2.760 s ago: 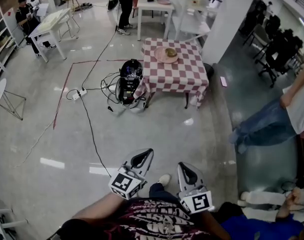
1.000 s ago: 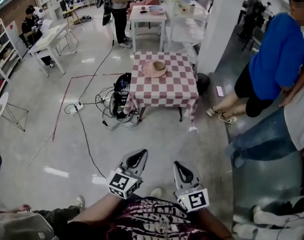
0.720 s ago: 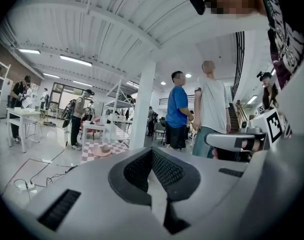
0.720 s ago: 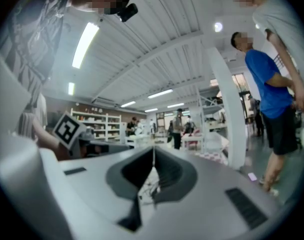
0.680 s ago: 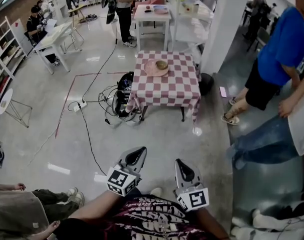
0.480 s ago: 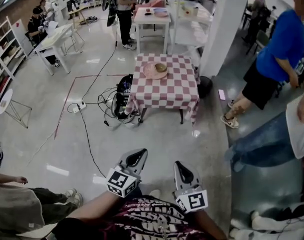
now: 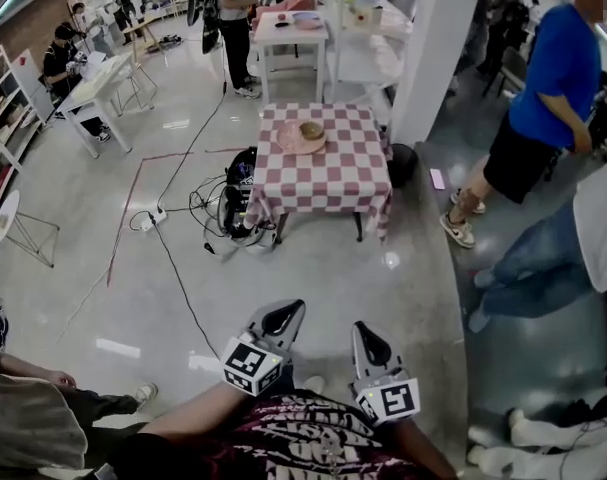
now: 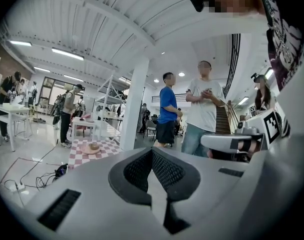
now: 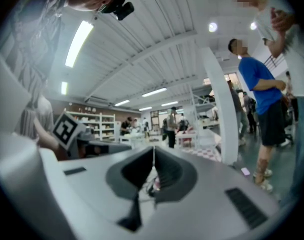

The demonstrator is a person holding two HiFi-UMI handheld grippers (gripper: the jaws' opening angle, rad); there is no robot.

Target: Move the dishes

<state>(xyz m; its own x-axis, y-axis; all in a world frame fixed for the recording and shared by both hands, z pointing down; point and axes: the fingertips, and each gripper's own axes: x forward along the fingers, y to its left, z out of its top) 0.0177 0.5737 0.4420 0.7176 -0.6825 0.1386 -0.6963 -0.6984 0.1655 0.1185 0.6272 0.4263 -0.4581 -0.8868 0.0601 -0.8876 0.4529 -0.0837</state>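
Both closed: left tool [image 7: 285, 314], right tool [image 7: 364, 334]; dishes [image 7: 301, 136] on far table [image 7: 333, 176]

No words, numbers or brand names are legible in any view. The only signs are coded ones. One black-and-white square marker sits on the left marker cube [image 7: 251, 365], just behind the fingers of the left gripper [image 7: 288, 311]. Another sits on the right marker cube [image 7: 390, 400], just behind the fingers of the right gripper [image 7: 362, 330]. The pale print on the dark shirt [image 7: 303, 438], behind both cubes, is a pattern only and cannot be read.
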